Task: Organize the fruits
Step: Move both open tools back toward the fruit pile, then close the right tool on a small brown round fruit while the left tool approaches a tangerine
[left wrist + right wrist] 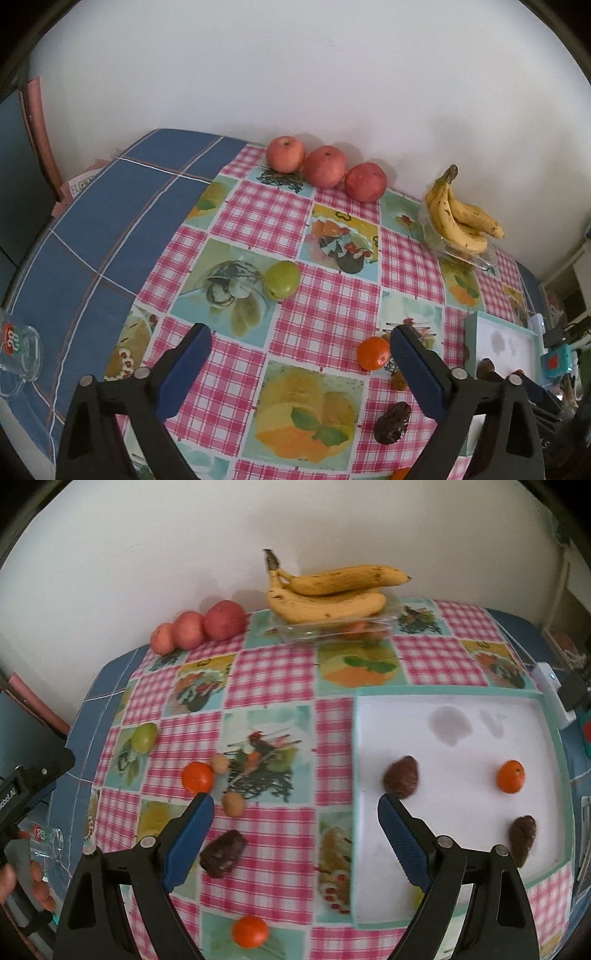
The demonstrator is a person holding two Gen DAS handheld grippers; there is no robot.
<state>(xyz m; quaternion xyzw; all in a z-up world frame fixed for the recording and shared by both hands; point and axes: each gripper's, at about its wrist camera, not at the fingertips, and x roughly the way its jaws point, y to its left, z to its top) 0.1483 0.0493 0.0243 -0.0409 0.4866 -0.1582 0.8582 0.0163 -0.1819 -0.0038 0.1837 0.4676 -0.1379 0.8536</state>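
Right wrist view: tray [550,738] edge blurred; lowest orange [250,931] partly behind fingers [188,834].
Bananas [328,596]: in clear dish by wall, long axis left-right, stems left.
Left gripper [301,369]: fingers wide, holding nothing, above surface [325,314].
Right gripper [295,842]: fingers wide, empty.

The left hand-held gripper [301,354] points steeply downward, its two blue-padded fingers [186,373] spread wide with nothing between them. The right hand-held gripper [295,830] tilts down at much the same angle, its jaws likewise wide apart and empty. At the left edge of the right wrist view, the person's left hand [26,880] wraps around the grey handle of the left tool, fingers curled about the grip.
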